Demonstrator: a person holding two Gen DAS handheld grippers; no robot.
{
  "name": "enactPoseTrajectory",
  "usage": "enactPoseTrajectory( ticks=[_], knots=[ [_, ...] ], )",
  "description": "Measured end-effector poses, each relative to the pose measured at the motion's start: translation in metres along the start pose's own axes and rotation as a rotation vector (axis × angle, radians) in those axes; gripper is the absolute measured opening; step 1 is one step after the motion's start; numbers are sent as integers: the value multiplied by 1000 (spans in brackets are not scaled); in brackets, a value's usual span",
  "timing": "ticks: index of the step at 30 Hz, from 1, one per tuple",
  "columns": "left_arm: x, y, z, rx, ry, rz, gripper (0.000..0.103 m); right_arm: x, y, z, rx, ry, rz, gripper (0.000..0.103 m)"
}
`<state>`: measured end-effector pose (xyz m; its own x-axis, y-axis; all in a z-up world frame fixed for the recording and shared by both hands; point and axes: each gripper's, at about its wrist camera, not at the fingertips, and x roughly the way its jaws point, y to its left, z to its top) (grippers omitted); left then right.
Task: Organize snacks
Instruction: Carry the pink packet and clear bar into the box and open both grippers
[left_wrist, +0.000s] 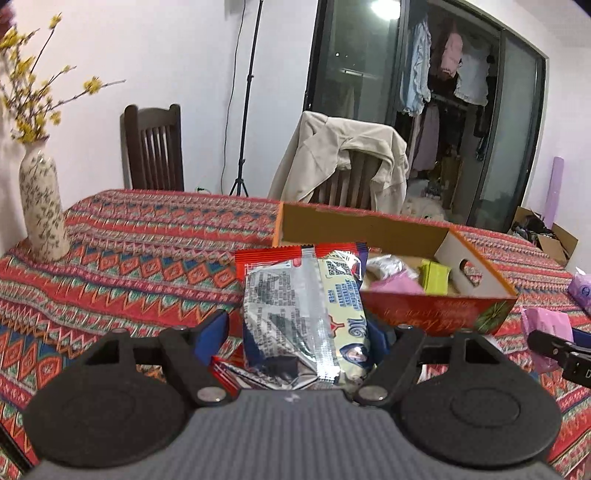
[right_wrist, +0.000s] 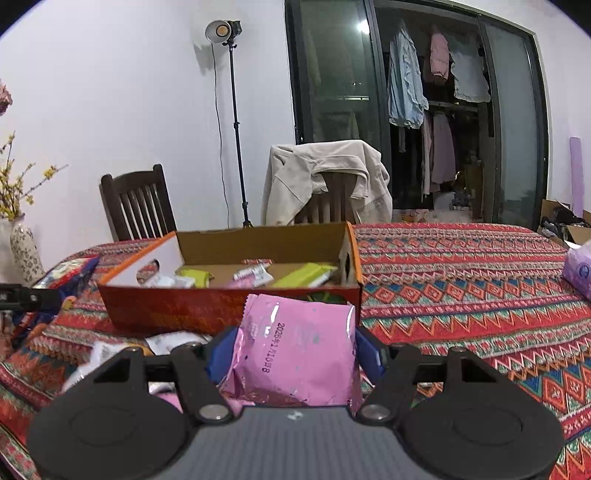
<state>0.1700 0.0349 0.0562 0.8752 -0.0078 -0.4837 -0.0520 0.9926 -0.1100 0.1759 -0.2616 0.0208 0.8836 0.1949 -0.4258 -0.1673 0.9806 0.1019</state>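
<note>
Pink packet (right_wrist: 295, 347) clamped in right fingers (right_wrist: 360, 349), silver-red packet (left_wrist: 303, 314) in left fingers (left_wrist: 214, 332), box (right_wrist: 229, 310) rim just ahead

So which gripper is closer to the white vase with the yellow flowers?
Left. The left gripper has the vase close on its left; the right gripper sees it far off, beyond the left one.

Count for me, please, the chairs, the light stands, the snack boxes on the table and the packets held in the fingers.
Chairs: 2, bare chair and jacket-draped chair
Light stands: 1, light stand
Snack boxes on the table: 1, snack box
Held packets: 2, pink packet and silver and red packet
Total: 6
</note>
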Motion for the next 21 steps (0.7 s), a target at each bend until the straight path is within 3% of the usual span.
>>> enactPoseTrajectory(
  ticks=[7, 21],
  knots=[
    [18, -20, 28, -2, -35, -1, 77, 12, 11, 34, 5, -32, 17, 67],
    [88, -49, 69, -27, -43, 38, 77, 90, 12, 90, 44, -4, -31, 67]
  ],
)
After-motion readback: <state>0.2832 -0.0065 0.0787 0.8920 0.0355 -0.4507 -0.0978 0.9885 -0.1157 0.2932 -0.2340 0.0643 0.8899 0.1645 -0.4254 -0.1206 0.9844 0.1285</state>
